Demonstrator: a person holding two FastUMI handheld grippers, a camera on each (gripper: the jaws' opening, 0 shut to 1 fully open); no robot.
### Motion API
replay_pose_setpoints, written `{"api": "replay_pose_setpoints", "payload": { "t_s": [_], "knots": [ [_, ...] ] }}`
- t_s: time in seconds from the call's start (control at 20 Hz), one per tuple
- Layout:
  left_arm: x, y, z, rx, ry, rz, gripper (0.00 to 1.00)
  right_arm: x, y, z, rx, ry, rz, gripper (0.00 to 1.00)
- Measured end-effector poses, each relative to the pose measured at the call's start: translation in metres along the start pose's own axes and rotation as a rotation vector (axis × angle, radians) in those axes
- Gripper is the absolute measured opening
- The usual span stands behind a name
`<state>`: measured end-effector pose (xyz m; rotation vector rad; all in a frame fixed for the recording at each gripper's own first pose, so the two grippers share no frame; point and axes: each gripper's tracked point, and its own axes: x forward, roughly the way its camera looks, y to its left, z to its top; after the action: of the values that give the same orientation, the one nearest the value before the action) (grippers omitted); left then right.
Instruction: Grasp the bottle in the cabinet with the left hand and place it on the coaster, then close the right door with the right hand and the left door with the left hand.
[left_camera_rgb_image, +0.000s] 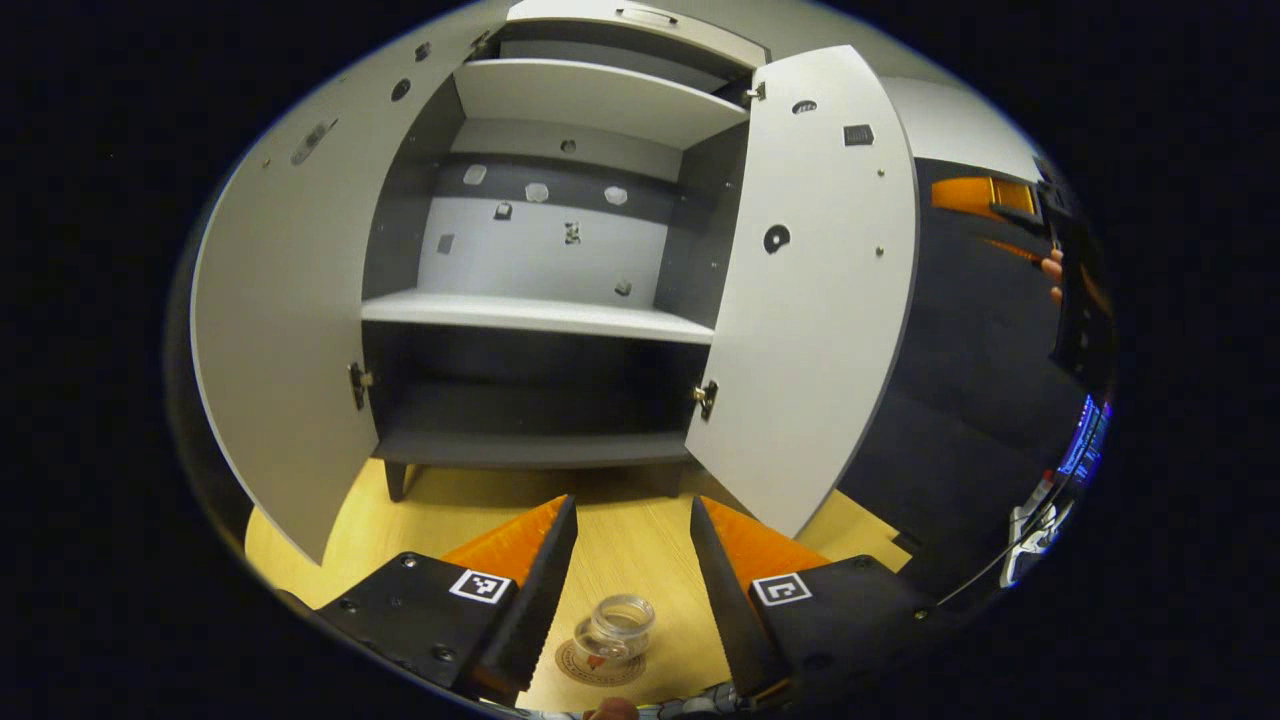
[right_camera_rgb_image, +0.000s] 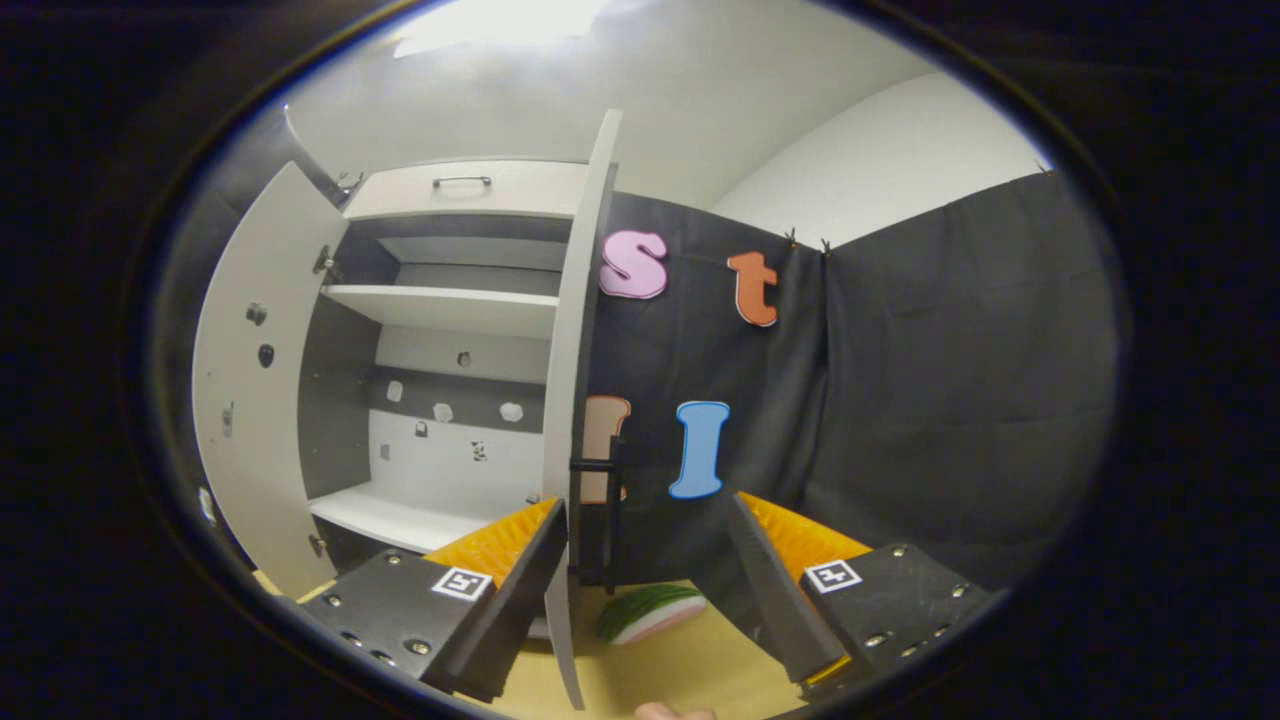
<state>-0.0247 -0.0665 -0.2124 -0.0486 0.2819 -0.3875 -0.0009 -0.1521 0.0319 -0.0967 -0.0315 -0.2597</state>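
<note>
Bottle (left_camera_rgb_image: 620, 624) sitting upright on coaster (left_camera_rgb_image: 600, 662) at near edge of desk (left_camera_rgb_image: 620, 540), in front of cabinet (left_camera_rgb_image: 540, 300). Left gripper (left_camera_rgb_image: 633, 565) hovering over bottle, fingers released, touching nothing. Both doors standing open. Right gripper (right_camera_rgb_image: 645, 560) facing right door (right_camera_rgb_image: 580, 400) edge-on, fingers spread, door handle (right_camera_rgb_image: 610, 510) between them, contact unclear.

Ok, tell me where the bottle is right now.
In the left gripper view the bottle stands on the coaster on the table, low in the picture between the open left claw's fingers, in front of the cabinet.
</note>
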Motion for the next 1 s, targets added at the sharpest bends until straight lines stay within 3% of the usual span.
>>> {"api": "replay_pose_setpoints", "payload": {
  "t_s": [0.05, 0.1, 0.15, 0.2, 0.5, 1.0],
  "knots": [
    [-0.002, 0.0, 0.014, 0.007, -0.022, 0.013, 0.75, 0.003, -0.002, -0.003, 0.0, 0.008, -0.005, 0.93],
    [-0.005, 0.001, 0.03, 0.01, -0.051, 0.021, 0.86, 0.005, -0.003, -0.006, 0.001, 0.014, -0.008, 0.98],
    [-0.007, 0.0, 0.045, 0.01, -0.08, 0.028, 0.86, 0.007, -0.004, -0.008, 0.003, 0.019, -0.01, 0.98],
    [-0.008, 0.001, 0.058, 0.006, -0.101, 0.036, 0.95, 0.008, -0.005, -0.011, 0.003, 0.026, -0.01, 0.98],
    [-0.02, 0.018, 0.1, -0.037, -0.172, 0.087, 0.96, 0.013, 0.0, -0.022, 0.007, 0.05, 0.008, 0.98],
    [-0.039, 0.051, 0.116, -0.018, -0.198, 0.177, 0.96, 0.014, 0.016, -0.022, 0.009, 0.047, 0.088, 0.95]
  ]
}}
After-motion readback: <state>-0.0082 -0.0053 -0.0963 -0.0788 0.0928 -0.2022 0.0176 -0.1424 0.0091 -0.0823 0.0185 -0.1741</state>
